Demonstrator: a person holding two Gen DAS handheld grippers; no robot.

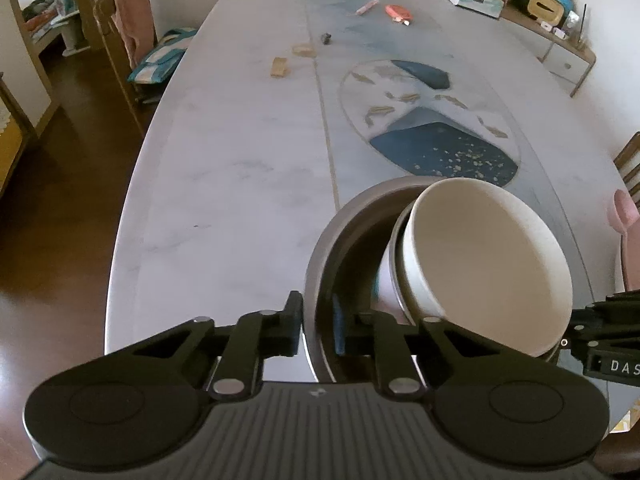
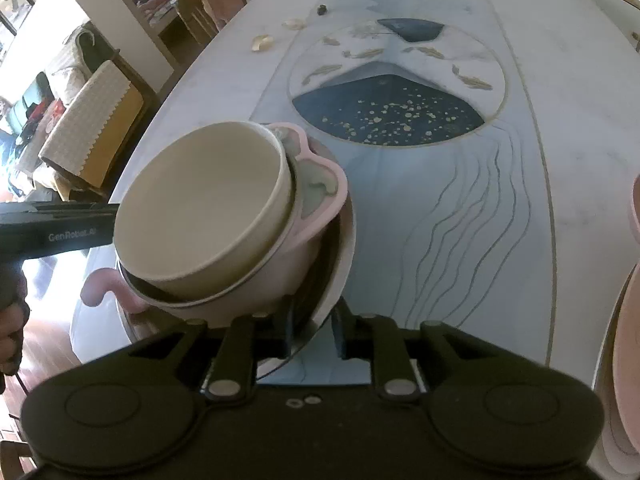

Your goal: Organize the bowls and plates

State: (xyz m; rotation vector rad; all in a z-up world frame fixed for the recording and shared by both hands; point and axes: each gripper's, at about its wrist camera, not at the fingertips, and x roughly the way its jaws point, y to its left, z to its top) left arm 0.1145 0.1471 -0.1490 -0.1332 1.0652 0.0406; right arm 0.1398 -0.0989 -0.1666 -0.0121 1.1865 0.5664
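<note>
Left gripper [image 1: 317, 326] sits nearest, jaws nearly closed and pinching the near rim of the grey plate [image 1: 320, 264]. On that plate leans a stack: a cream bowl [image 1: 480, 256] nested in a pink bowl [image 2: 296, 264] with wavy handles. Across the plate from the left one, the right gripper [image 2: 312, 330] clamps the opposite rim [image 2: 344, 264], jaws just as narrow. Under the plate spreads a pale marble table [image 1: 240, 160] with a blue-and-gold inlay [image 1: 440, 148] just beyond. Beyond the table edge, chairs [image 1: 124, 40] and wooden floor.
</note>
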